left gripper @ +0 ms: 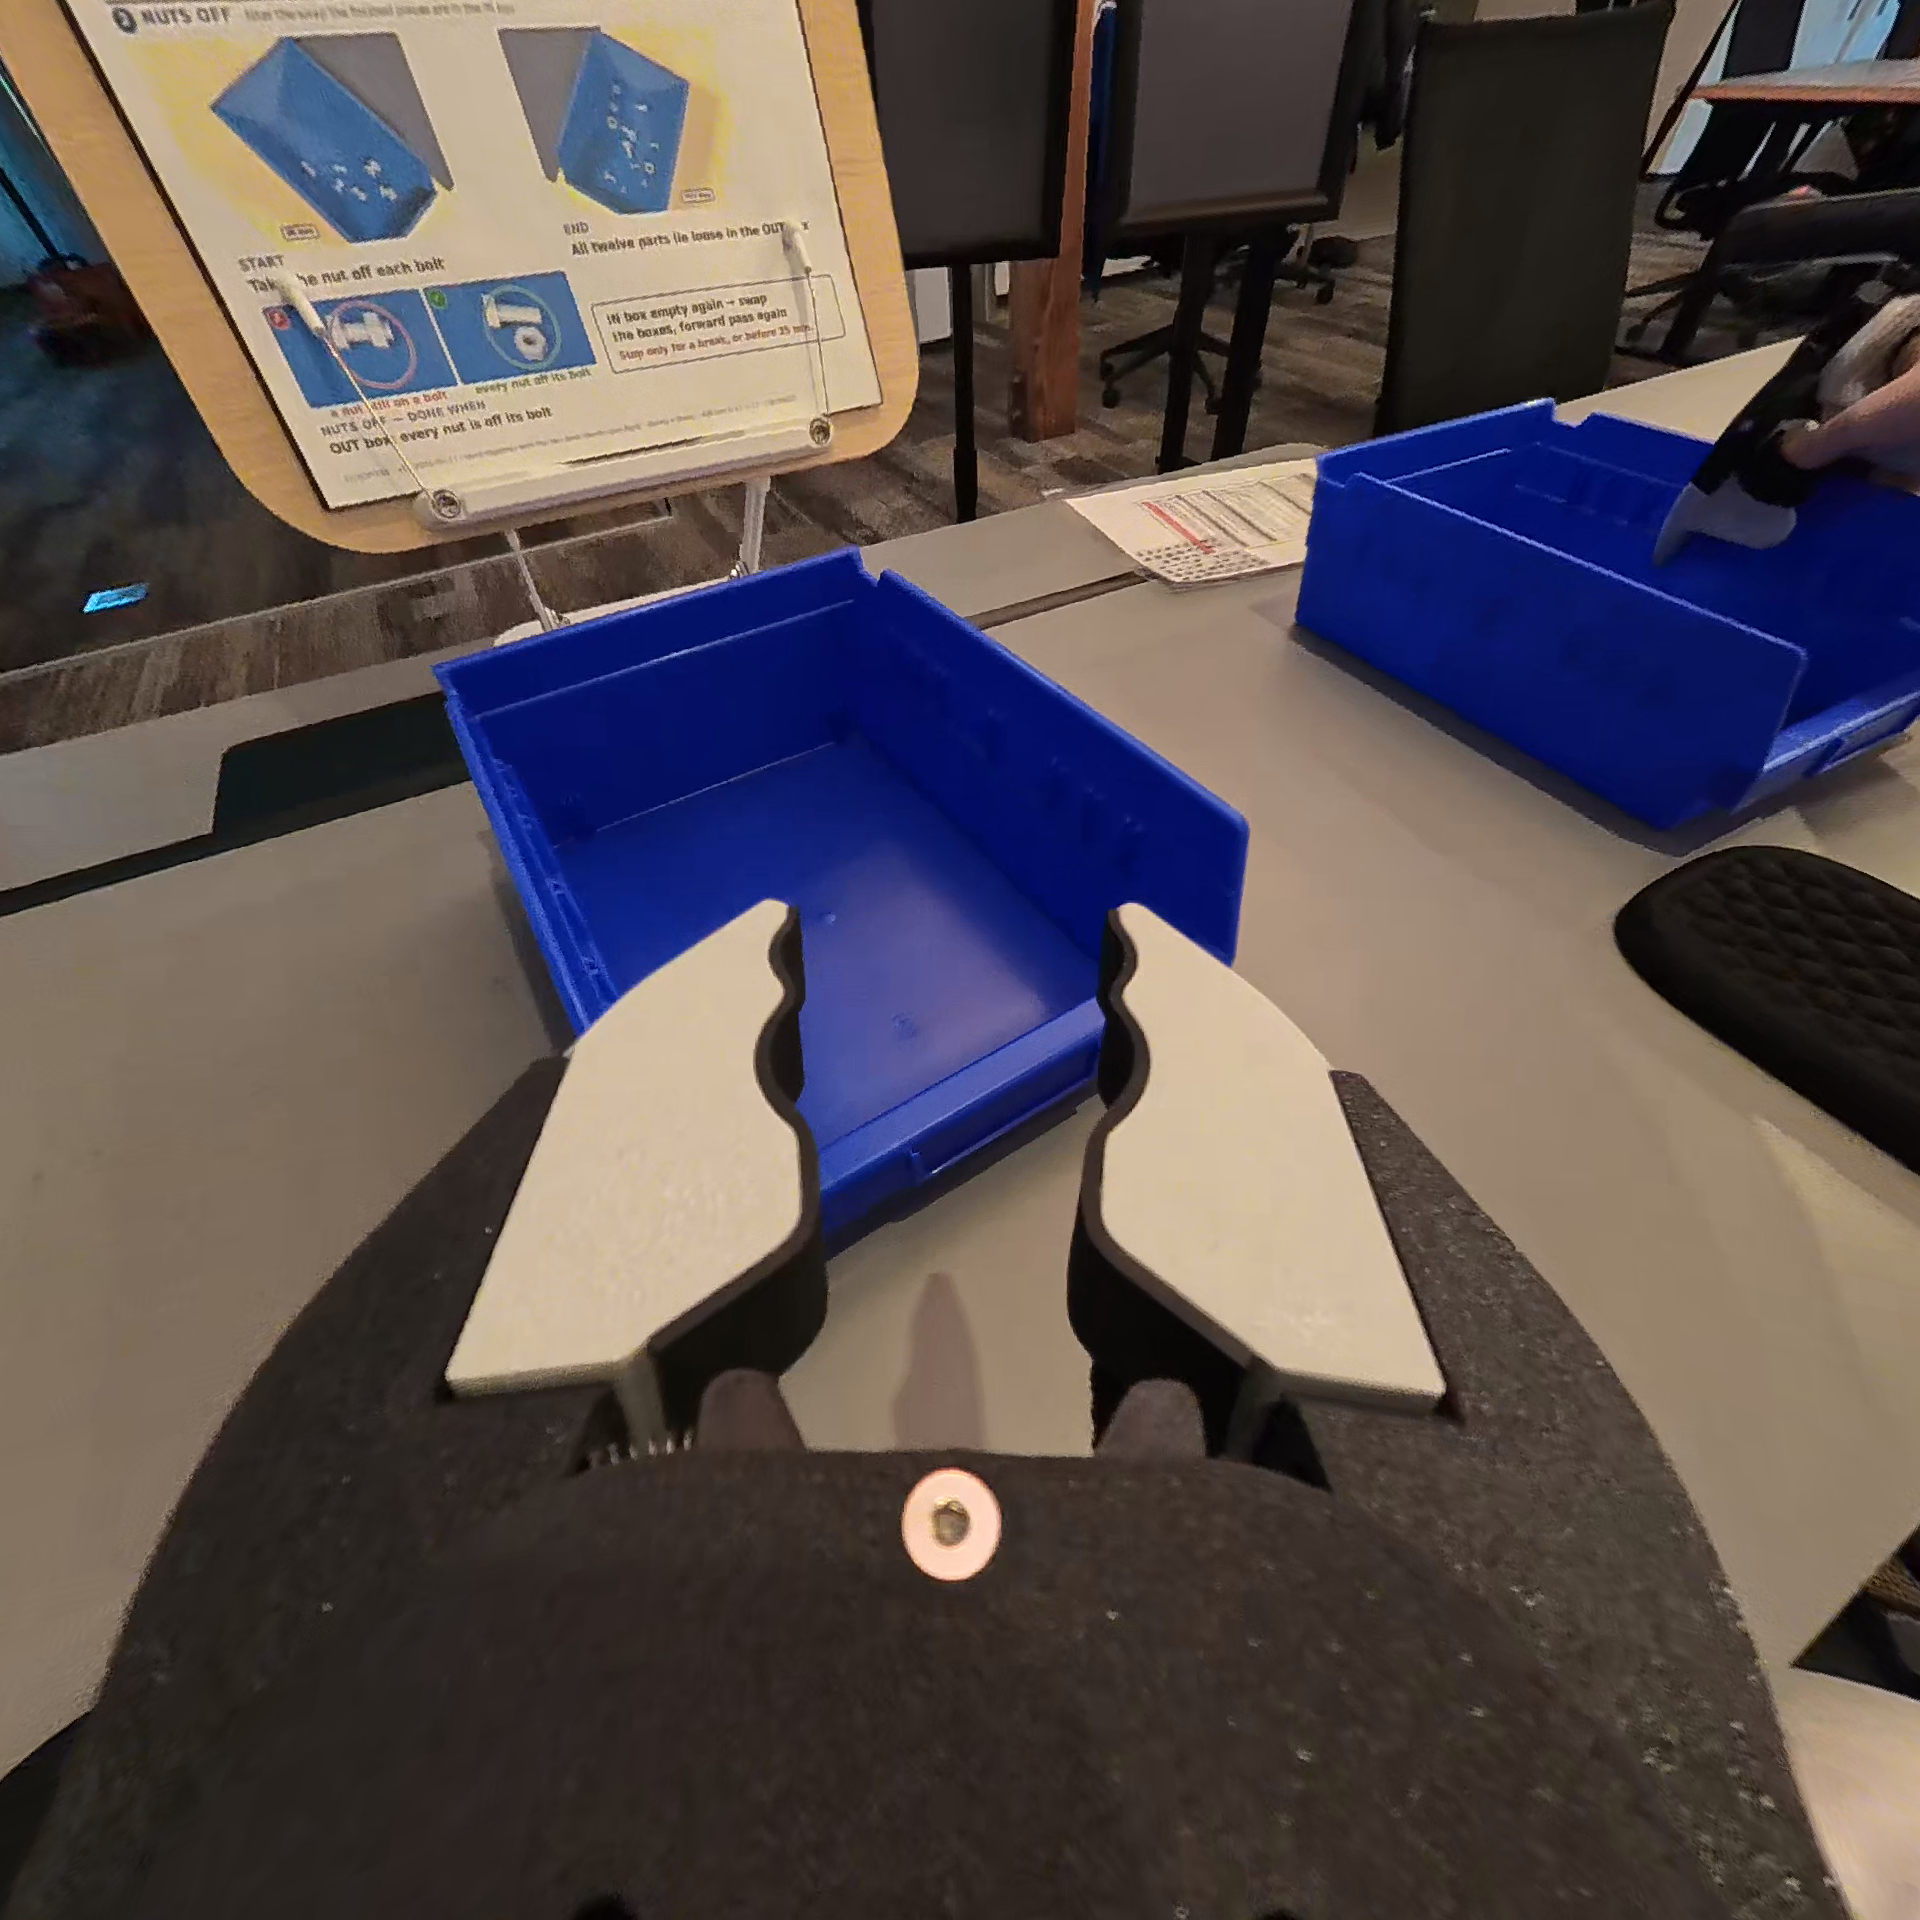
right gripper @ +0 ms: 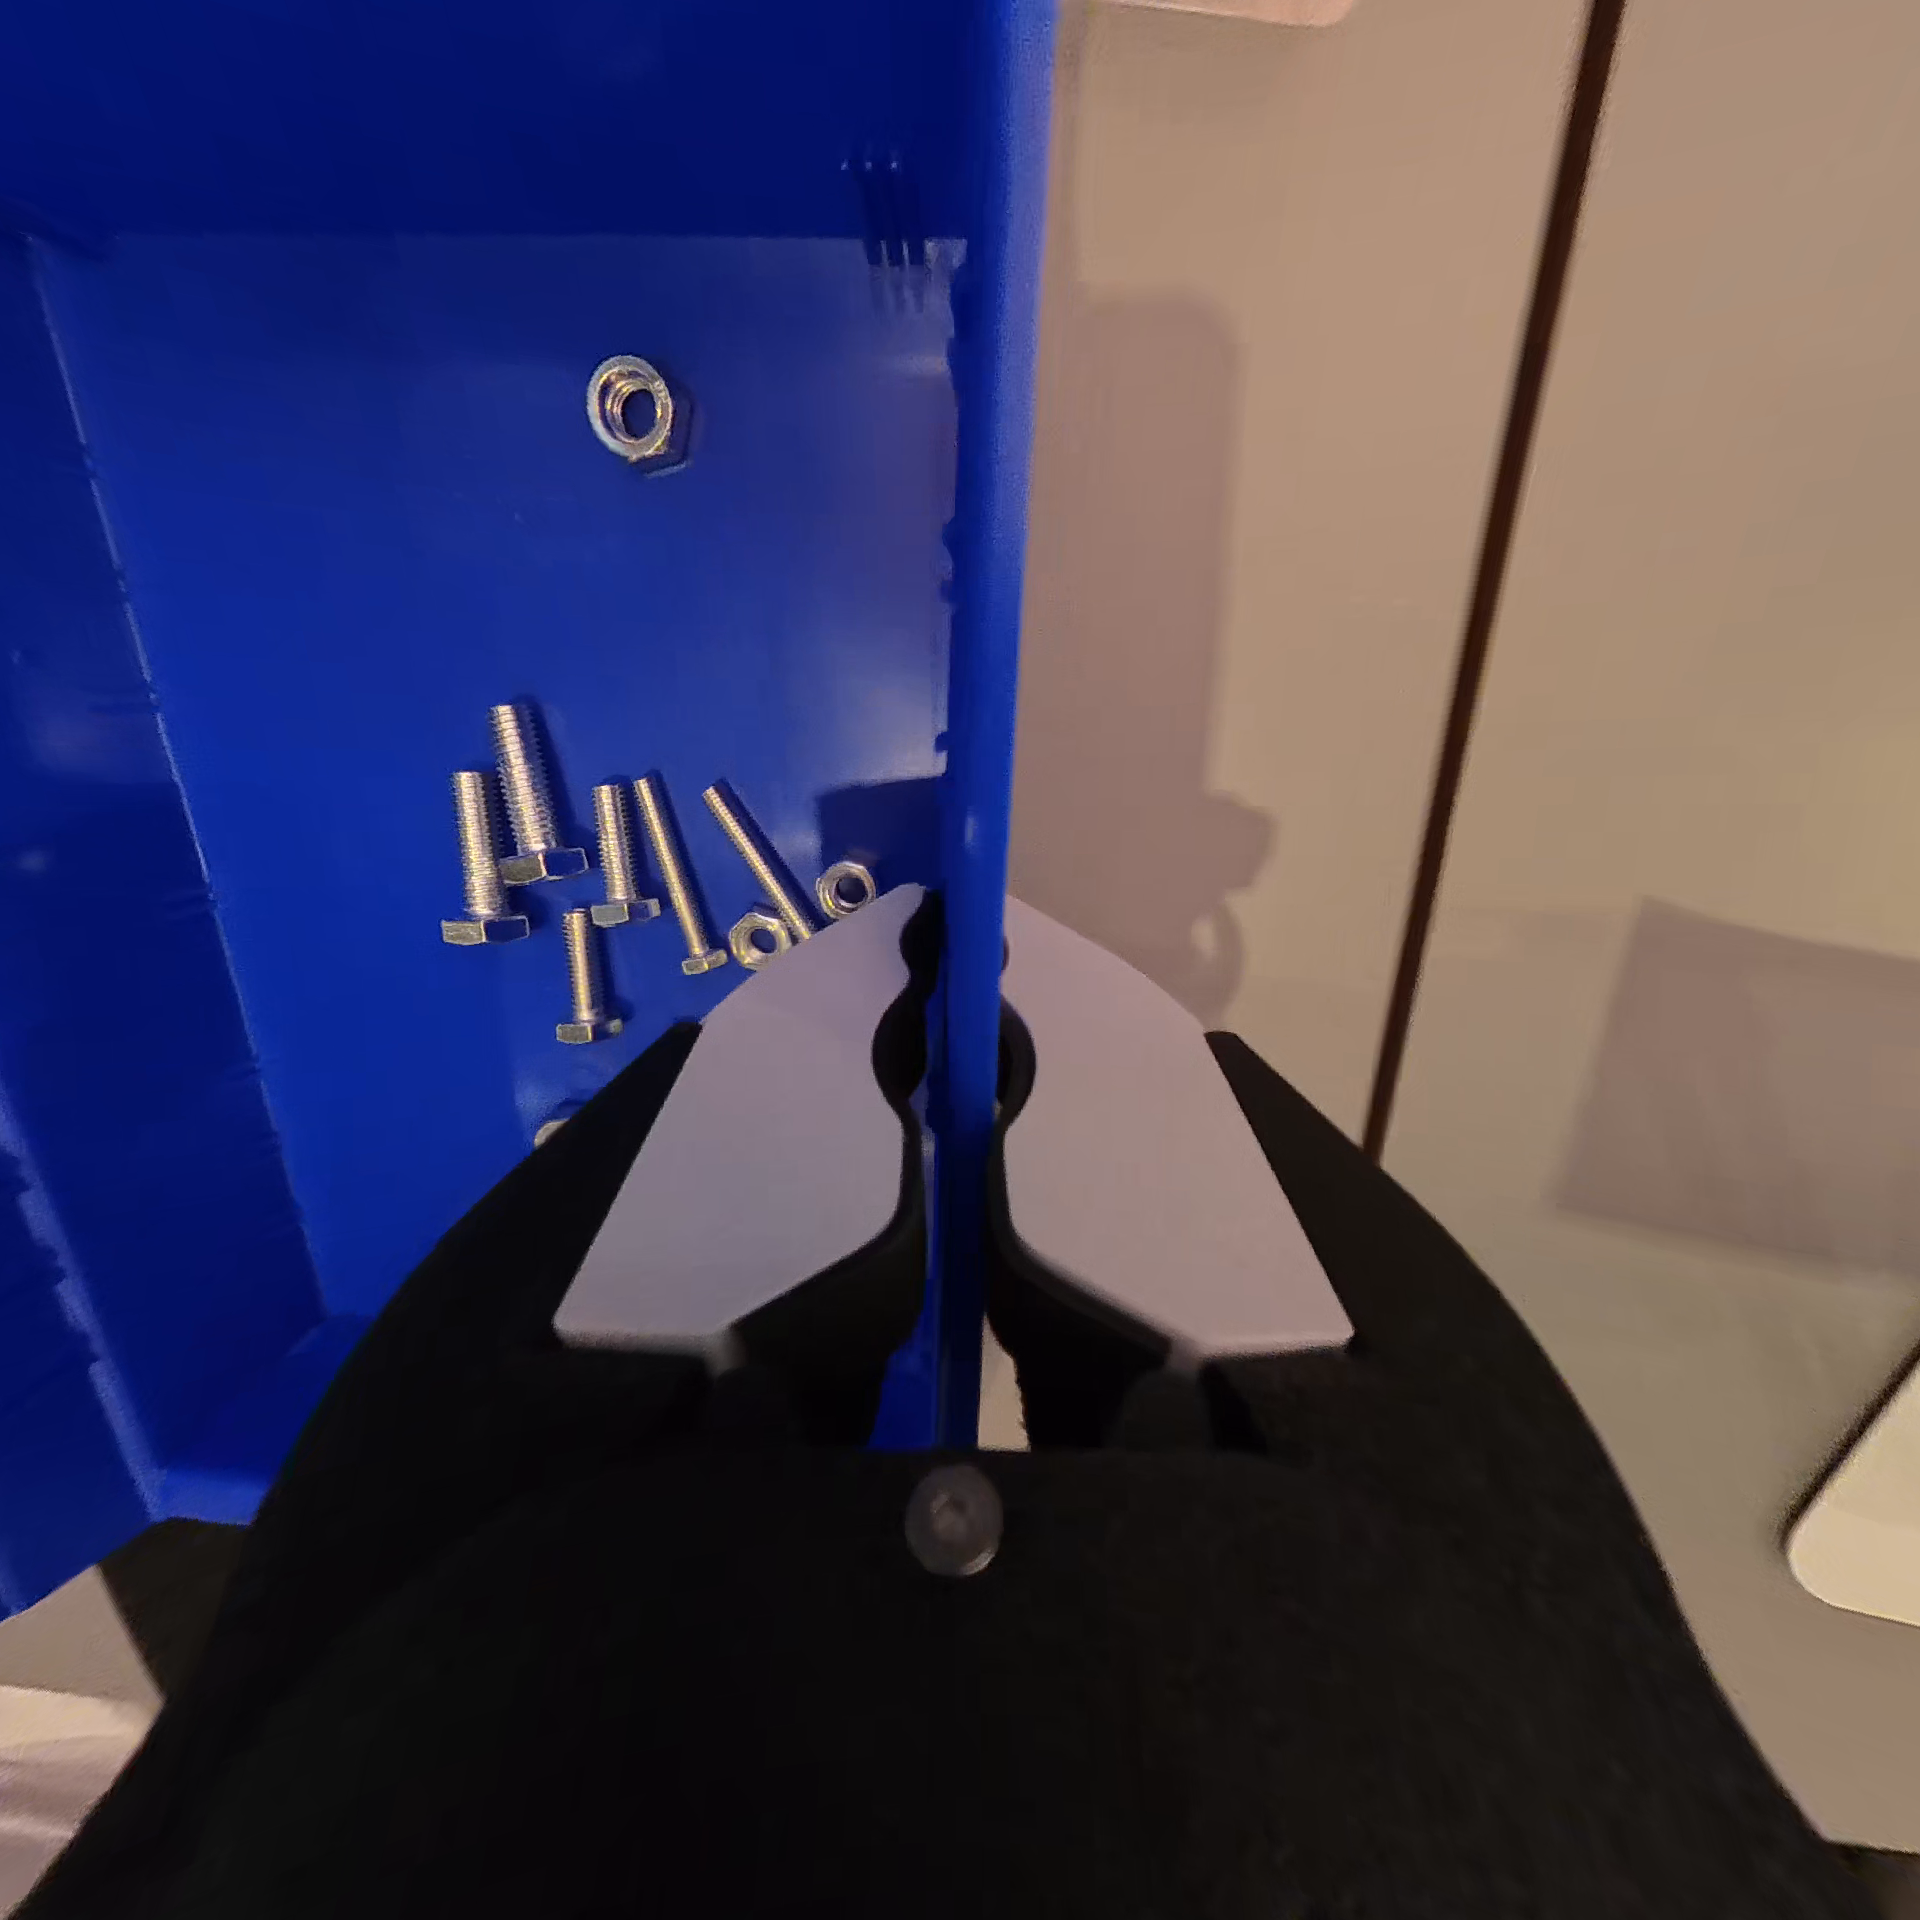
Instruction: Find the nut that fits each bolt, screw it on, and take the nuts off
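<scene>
My left gripper (left gripper: 951,920) is open and empty, held just above the near edge of an empty blue bin (left gripper: 1049,748) on the grey table. My right gripper (right gripper: 961,914) is shut on the side wall (right gripper: 977,623) of a second blue bin, one finger inside and one outside. That bin holds several silver bolts (right gripper: 530,790), a large nut (right gripper: 636,410) and two small nuts (right gripper: 758,938) on its floor. In the left wrist view the second bin (left gripper: 1538,665) stands at the far right with the right gripper (left gripper: 1704,520) on its wall.
An instruction board on a stand (left gripper: 468,260) is behind the empty bin. A printed sheet (left gripper: 1216,520) lies on the table between the bins. A black mesh pad (left gripper: 1787,977) sits at the right. A hand (left gripper: 1860,426) holds the right gripper. Some 65 cm of space lies between my two pairs of fingers.
</scene>
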The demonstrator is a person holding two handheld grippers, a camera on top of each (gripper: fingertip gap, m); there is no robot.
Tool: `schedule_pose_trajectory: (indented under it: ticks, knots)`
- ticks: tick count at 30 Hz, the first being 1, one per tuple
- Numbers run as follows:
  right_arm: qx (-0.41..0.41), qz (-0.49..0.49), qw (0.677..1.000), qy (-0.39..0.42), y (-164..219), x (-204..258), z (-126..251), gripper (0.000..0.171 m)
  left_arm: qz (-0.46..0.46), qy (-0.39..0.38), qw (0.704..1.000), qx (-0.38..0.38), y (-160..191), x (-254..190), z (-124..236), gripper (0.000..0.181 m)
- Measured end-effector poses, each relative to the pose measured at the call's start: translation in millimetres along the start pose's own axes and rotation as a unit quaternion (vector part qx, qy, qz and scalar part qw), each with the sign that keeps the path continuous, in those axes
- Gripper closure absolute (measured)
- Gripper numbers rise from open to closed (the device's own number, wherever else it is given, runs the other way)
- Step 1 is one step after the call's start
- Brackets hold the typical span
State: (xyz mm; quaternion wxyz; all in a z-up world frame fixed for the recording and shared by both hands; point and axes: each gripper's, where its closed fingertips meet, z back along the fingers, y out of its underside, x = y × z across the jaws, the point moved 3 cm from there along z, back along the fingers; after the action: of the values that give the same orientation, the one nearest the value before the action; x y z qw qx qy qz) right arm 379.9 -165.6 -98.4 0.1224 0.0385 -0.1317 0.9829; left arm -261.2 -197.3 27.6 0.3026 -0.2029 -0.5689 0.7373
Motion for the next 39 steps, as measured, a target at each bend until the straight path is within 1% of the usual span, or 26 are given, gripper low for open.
schedule_pose_trajectory:
  ticks: [3, 6, 10, 13, 18, 22, 25, 28, 31, 33, 36, 39]
  knots:
    - [0.002, -0.001, 1.0, -0.003, -9.0, 26.1, -4.8, 0.166, 0.0, -0.002, 1.0, 0.013, 7.9, 1.1, -7.0, 0.127]
    - [0.002, 0.006, 1.0, -0.015, -20.9, 61.6, -11.5, 0.167, -0.015, -0.015, 0.999, 0.036, 15.9, 3.5, -14.2, 0.128]
    - [0.015, 0.021, 0.998, -0.056, -31.1, 116.1, -19.6, 0.167, -0.064, -0.094, 0.991, 0.073, 22.7, 23.5, -19.3, 0.13]
    - [0.02, 0.029, 0.997, -0.071, -36.8, 148.1, -24.3, 0.167, -0.073, -0.125, 0.985, 0.088, 25.0, 36.4, -17.0, 0.131]
    - [0.026, 0.041, 0.995, -0.085, -42.5, 184.2, -20.6, 0.166, -0.055, -0.148, 0.983, 0.096, 30.8, 60.1, -3.7, 0.129]
    - [0.018, 0.061, 0.994, -0.091, -50.7, 207.2, 8.1, 0.165, -0.038, -0.176, 0.98, 0.086, 30.8, 84.5, 14.7, 0.13]
    - [0.009, 0.072, 0.993, -0.095, -59.3, 228.8, 46.3, 0.165, -0.025, -0.187, 0.979, 0.073, 29.5, 97.4, 27.6, 0.13]
    - [-0.008, 0.085, 0.992, -0.09, -71.7, 262.4, 90.7, 0.166, -0.02, -0.201, 0.977, 0.065, 29.3, 106.2, 38.7, 0.13]
    - [-0.007, 0.109, 0.99, -0.091, -80.7, 315.7, 122.3, 0.166, -0.016, -0.219, 0.974, 0.063, 31.2, 113.4, 49.0, 0.131]
    - [0.007, 0.129, 0.986, -0.104, -83.8, 361.4, 130.3, 0.166, -0.02, -0.234, 0.97, 0.068, 34.0, 118.3, 56.5, 0.13]
    - [0.02, 0.171, 0.977, -0.126, -88.9, 438.6, 126.3, 0.166, -0.021, -0.254, 0.964, 0.071, 37.7, 126.8, 70.2, 0.129]
    - [0.024, 0.215, 0.965, -0.146, -93.4, 519.0, 111.1, 0.166, -0.019, -0.277, 0.958, 0.07, 39.9, 139.9, 84.5, 0.128]
